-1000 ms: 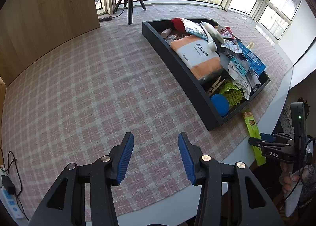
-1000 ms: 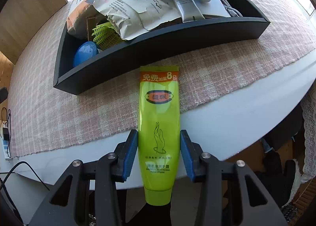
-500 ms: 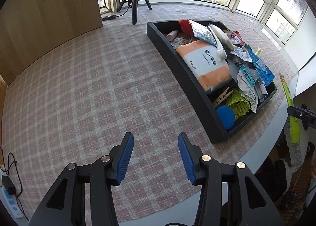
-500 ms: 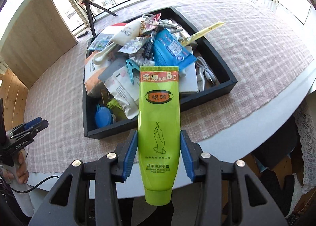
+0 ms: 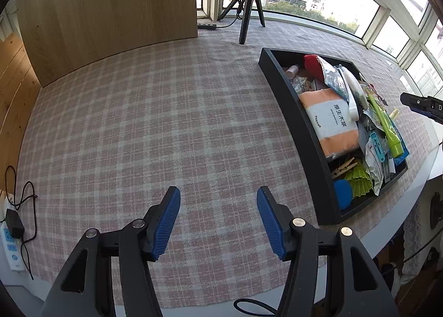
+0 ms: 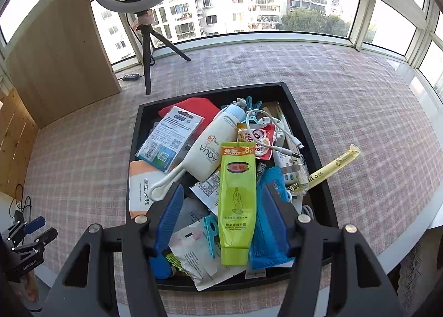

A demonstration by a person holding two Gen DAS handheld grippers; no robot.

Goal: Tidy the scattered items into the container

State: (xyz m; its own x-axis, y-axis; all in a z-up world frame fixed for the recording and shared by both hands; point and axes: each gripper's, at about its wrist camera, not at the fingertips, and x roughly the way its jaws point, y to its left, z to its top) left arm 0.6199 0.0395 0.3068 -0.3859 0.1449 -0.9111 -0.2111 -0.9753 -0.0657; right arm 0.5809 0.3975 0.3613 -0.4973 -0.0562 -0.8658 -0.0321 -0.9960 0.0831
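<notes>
Now the release step is in hand: the green hand-cream tube (image 6: 237, 203) is seen lying on the heap inside the black tray (image 6: 313, 137), and the right gripper (image 6: 221, 223) is held above that tray, its jaws opening, with the tube between them but clear gaps shown at both pads. Well to the left of the tray, over bare checked cloth (image 5: 138, 123), the left gripper (image 5: 218, 220) is opening on nothing. Next, a lift clear of the tray is judged necessary, then a check for anything left outside it.
</notes>
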